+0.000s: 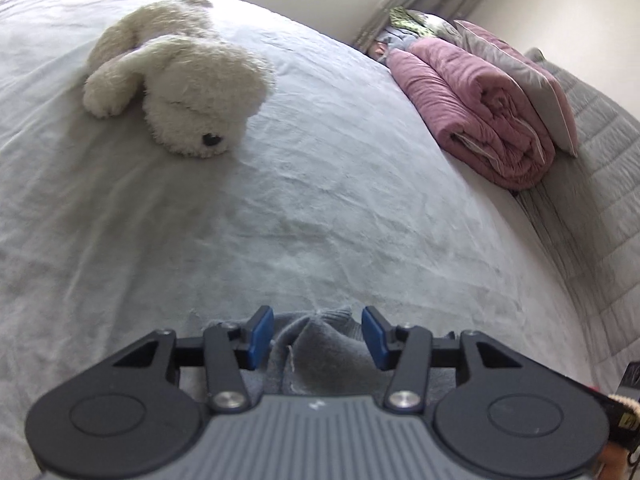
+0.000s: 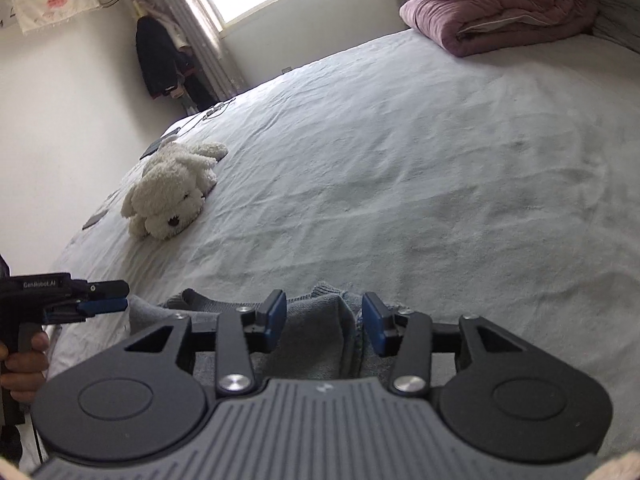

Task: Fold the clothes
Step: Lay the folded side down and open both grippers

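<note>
While the left gripper (image 1: 318,336) stands released on the bed (image 1: 320,208), pads clear of the grey garment (image 1: 316,356) bunched between them, a toy dog (image 1: 176,80) lies well beyond. Seen from the right wrist, the right gripper (image 2: 324,322) is likewise released over the same garment (image 2: 304,336), nearer than the dog (image 2: 172,196); folding looks partly done, with neatening left.
</note>
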